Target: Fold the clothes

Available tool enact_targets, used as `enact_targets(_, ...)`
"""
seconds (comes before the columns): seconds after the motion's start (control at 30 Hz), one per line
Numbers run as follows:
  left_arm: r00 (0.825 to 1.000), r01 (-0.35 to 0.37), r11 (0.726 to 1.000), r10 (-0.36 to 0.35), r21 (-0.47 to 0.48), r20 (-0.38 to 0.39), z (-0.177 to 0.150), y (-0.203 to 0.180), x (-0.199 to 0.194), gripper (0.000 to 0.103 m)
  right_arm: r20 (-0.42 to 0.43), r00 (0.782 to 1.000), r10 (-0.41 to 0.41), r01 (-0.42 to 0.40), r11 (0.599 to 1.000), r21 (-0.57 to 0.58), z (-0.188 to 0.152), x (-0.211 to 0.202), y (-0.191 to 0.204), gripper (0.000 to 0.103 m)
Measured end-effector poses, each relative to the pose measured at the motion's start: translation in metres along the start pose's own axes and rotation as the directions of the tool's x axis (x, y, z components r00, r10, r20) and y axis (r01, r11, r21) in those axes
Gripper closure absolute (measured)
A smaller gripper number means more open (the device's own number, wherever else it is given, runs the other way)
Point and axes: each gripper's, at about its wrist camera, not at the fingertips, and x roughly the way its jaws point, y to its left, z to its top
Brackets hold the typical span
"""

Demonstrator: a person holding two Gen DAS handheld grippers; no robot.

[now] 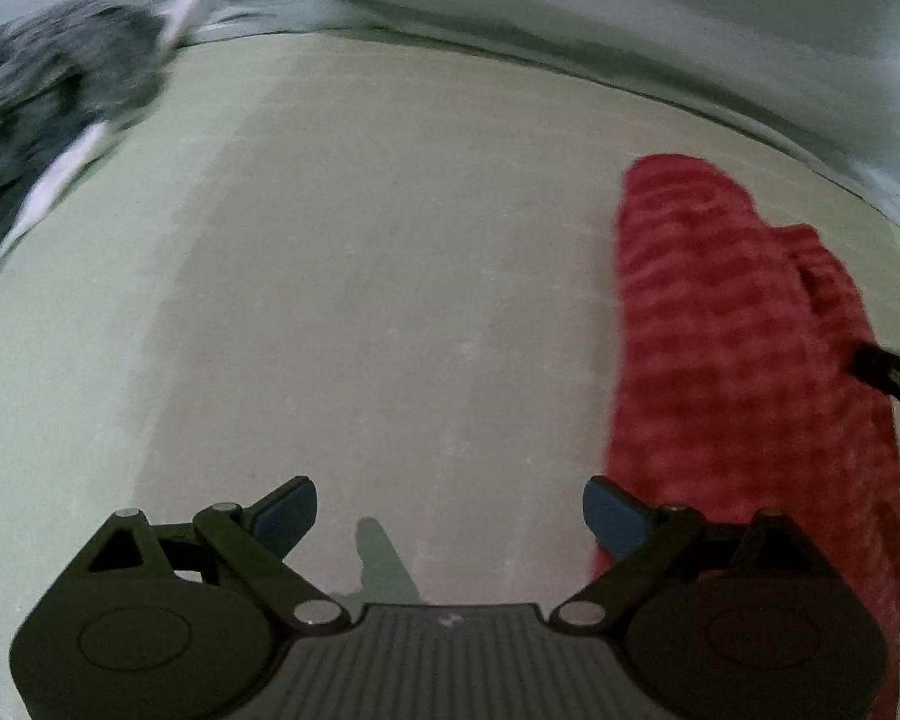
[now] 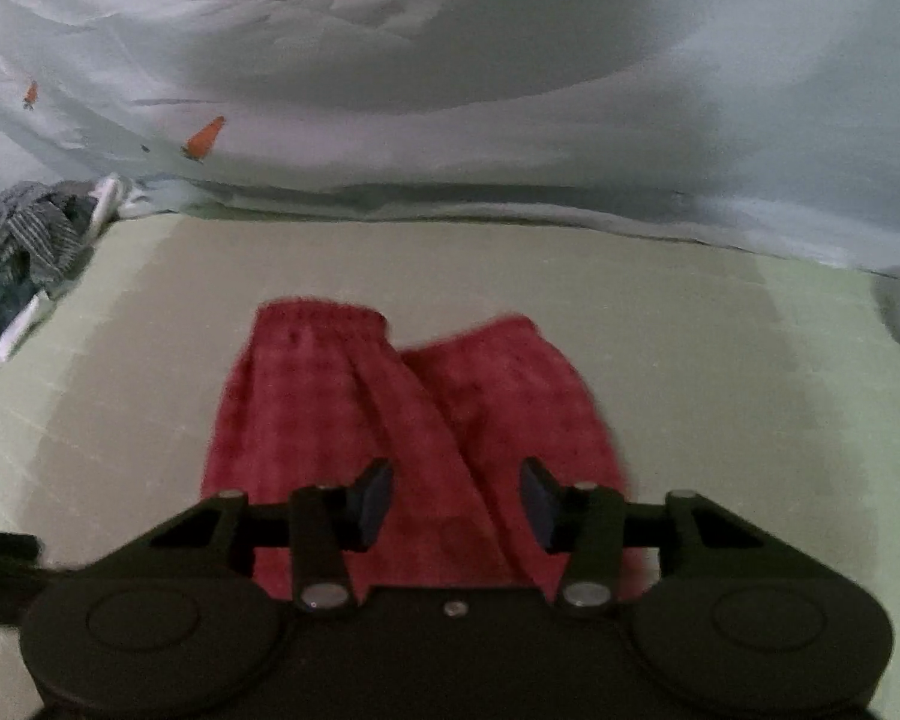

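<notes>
Red checked shorts (image 2: pixel 402 420) folded on green mat (image 2: pixel 720 360), 12 o'clock of right gripper (image 2: pixel 456 504); jaws apart, empty. Left gripper (image 1: pixel 450 516) wide open, empty. Risk: low fingertip snags fold, undoes it.

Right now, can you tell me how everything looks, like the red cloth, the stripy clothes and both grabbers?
Red checked cloth: folded, lying flat on the pale green mat.
Grey striped clothes: crumpled heap at the mat's far left edge, unfolded.
Left gripper: open wide, empty, over bare mat.
Right gripper: open, above the red cloth, not gripping it.
</notes>
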Motion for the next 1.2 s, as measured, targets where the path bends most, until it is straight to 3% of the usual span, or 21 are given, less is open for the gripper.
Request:
enact_targets(0.27,1.000,-0.021,0.993,0.020,0.113,0.006,0.034,-0.032,0.036,0.008,-0.048,0.997,0.062,-0.062,0.998,0.001,0.010,0.053,0.007,0.058)
enact_targets(0.33,1.000,-0.025,0.992,0.023,0.120,0.014,0.040,-0.034,0.040,0.008,-0.047,0.997,0.065,-0.065,0.998,0.009,0.008,0.057,0.006,0.072)
enact_targets(0.37,1.000,-0.023,0.992,0.021,0.120,0.016,0.042,-0.035,0.042,0.008,-0.044,0.997,0.070,-0.070,0.997,0.015,0.007,0.058,0.005,0.091)
enact_targets(0.4,1.000,-0.023,0.993,0.021,0.118,0.019,0.045,-0.036,0.043,0.008,-0.042,0.996,0.074,-0.073,0.997,0.020,0.006,0.057,0.004,0.102)
enact_targets(0.9,0.997,0.002,0.994,-0.010,0.106,0.073,0.057,-0.052,0.023,0.008,0.098,0.993,0.061,-0.065,0.997,0.038,0.026,0.002,-0.008,0.102)
enact_targets(1.2,0.997,0.009,0.990,-0.020,0.138,0.075,0.054,-0.068,0.026,0.008,0.092,0.996,-0.010,0.002,0.997,0.081,0.030,-0.003,-0.030,0.102)
